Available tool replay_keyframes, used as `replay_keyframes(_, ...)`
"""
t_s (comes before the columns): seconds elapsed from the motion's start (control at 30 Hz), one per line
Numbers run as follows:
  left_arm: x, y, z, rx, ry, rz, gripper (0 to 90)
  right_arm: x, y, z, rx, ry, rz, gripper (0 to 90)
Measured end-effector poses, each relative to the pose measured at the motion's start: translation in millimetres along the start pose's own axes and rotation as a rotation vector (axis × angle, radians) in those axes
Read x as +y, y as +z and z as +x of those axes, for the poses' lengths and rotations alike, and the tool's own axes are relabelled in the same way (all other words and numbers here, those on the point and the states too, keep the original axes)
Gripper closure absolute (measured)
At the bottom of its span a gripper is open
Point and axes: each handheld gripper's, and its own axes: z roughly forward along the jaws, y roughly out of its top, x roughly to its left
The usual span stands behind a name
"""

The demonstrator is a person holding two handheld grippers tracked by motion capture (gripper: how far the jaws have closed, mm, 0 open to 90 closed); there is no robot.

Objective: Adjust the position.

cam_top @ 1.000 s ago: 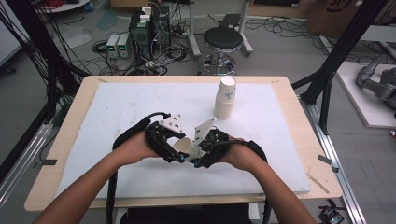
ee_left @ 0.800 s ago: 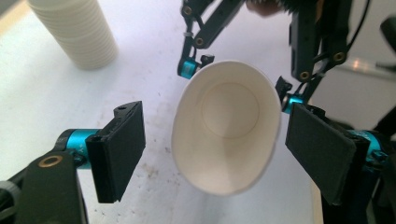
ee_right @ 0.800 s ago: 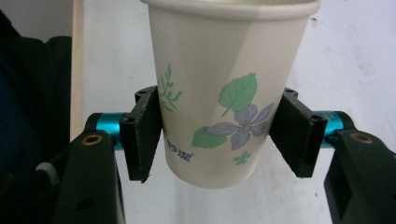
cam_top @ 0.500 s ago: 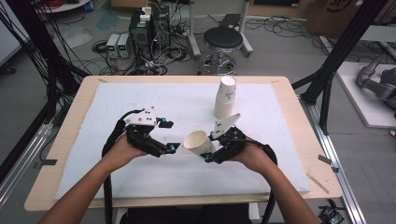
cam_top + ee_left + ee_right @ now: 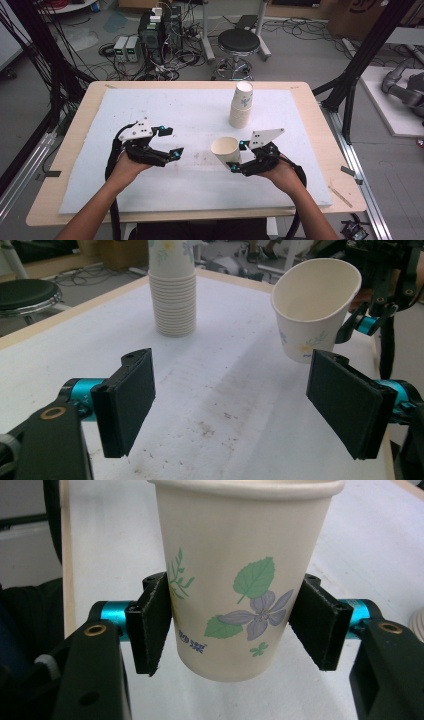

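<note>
cup: we see the paper cup (image 5: 225,149) pinched by our right gripper (image 5: 236,155), lifted over the counter (image 5: 190,115) | change: hands have drawn apart | left gripper (image 5: 171,141): fingers spread, nothing between, just opened | behind: cup stack (image 5: 241,105) upright

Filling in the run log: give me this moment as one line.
right gripper: shut on flower-printed white paper cup | left gripper: open, empty, jaws just opened | tall stack of paper cups: upright on white foam mat
</note>
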Motion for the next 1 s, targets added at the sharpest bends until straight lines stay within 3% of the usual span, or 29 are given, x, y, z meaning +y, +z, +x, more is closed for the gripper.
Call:
replay_keyframes(0.23,-19.7,-5.5,2.9,0.052,-0.052,-0.070,19.7,-19.2,-5.8,0.1,-0.081,0.038,-0.102,36.5)
replay_keyframes(0.5,-38.4,-11.2,4.5,0.090,-0.077,-0.075,19.8,-41.1,-13.3,-3.2,-0.192,0.106,-0.225,36.5)
replay_keyframes(0.73,-44.6,-19.7,6.9,0.117,-0.094,-0.082,19.8,-48.0,-16.2,-6.6,-0.228,0.141,-0.268,36.3)
replay_keyframes(1.0,-53.8,-24.2,9.2,0.140,-0.100,-0.082,19.7,-50.6,-17.3,-10.3,-0.253,0.148,-0.279,36.2)
